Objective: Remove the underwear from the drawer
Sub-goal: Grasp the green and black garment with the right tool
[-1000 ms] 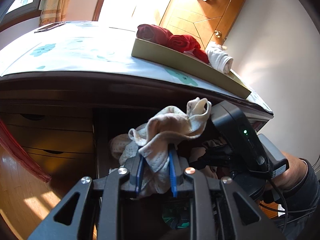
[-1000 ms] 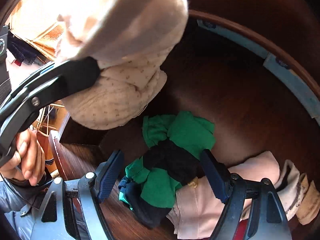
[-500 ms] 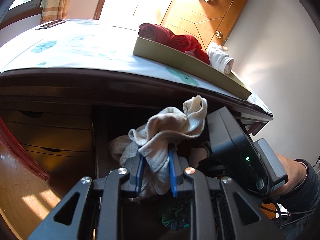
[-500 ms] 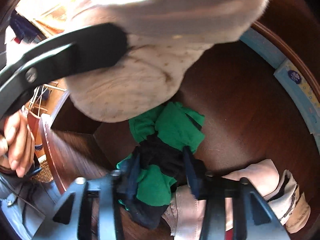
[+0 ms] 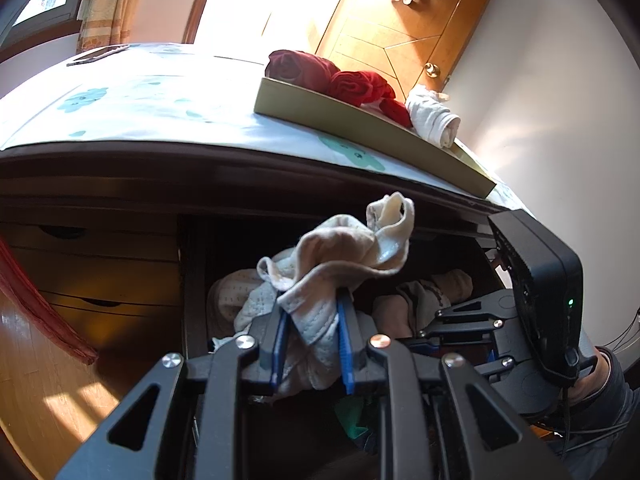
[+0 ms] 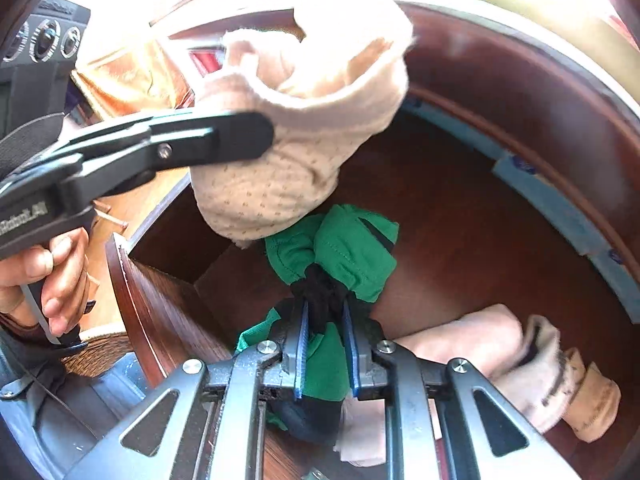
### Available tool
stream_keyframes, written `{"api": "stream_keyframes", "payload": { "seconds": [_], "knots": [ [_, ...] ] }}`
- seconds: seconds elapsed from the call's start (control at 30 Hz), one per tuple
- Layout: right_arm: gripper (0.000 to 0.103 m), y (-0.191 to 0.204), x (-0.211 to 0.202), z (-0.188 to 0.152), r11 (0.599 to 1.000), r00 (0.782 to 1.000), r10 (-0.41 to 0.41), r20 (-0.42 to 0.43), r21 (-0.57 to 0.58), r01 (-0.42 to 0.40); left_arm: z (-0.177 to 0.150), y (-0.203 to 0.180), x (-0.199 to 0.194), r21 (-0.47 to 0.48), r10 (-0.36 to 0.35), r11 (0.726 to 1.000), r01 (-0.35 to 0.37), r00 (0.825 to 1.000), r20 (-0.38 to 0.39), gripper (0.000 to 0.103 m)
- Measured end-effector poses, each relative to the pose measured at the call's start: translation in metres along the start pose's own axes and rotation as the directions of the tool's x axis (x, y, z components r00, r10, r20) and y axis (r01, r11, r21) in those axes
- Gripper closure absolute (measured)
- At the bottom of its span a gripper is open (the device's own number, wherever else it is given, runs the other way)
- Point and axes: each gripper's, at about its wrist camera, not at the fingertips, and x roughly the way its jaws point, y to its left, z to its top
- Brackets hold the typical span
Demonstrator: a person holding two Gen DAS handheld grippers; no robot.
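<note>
My left gripper (image 5: 311, 312) is shut on beige dotted underwear (image 5: 340, 252), held up in front of the open drawer (image 5: 192, 280). The same beige underwear (image 6: 296, 152) hangs at upper left in the right wrist view, with the left gripper's finger (image 6: 224, 136) across it. My right gripper (image 6: 325, 312) is closing on green and black underwear (image 6: 348, 248), its blue pads pressing the black middle, lifted a little off the drawer floor (image 6: 460, 240). A person's hand (image 6: 52, 276) holds the left gripper's handle.
More beige rolled garments (image 6: 532, 364) lie at the drawer's right. On the dresser top (image 5: 140, 108) stands a flat box (image 5: 360, 124) with red and white rolled clothes. Closed drawers (image 5: 92, 276) and wood floor (image 5: 40, 380) lie to the left.
The right gripper's fingers closed from wide apart onto the green and black underwear and raised it. The left gripper kept still with the beige underwear.
</note>
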Motion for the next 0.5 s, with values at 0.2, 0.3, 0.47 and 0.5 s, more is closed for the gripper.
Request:
{"api": "stream_keyframes", "payload": {
  "seconds": [0.2, 0.3, 0.47, 0.5],
  "knots": [
    [0.087, 0.013, -0.016, -0.015, 0.999, 0.995, -0.046, 0.084, 0.011, 0.045, -0.002, -0.003, -0.001, 0.003, -0.011, 1.0, 0.011, 1.0, 0.009, 0.083],
    [0.088, 0.022, -0.031, -0.032, 0.998, 0.99, -0.057, 0.132, 0.011, 0.056, -0.002, -0.005, -0.002, 0.0, -0.018, 1.0, 0.018, 1.0, 0.018, 0.083],
    [0.089, 0.029, -0.06, -0.042, 0.998, 0.981, -0.068, 0.184, 0.013, 0.067, -0.001, -0.007, -0.009, -0.003, -0.026, 1.0, 0.027, 0.999, 0.045, 0.084],
    [0.089, 0.027, -0.065, -0.043, 0.998, 0.978, -0.067, 0.197, 0.013, 0.066, -0.001, -0.007, -0.01, -0.005, -0.029, 1.0, 0.03, 0.998, 0.052, 0.084]
  ]
}}
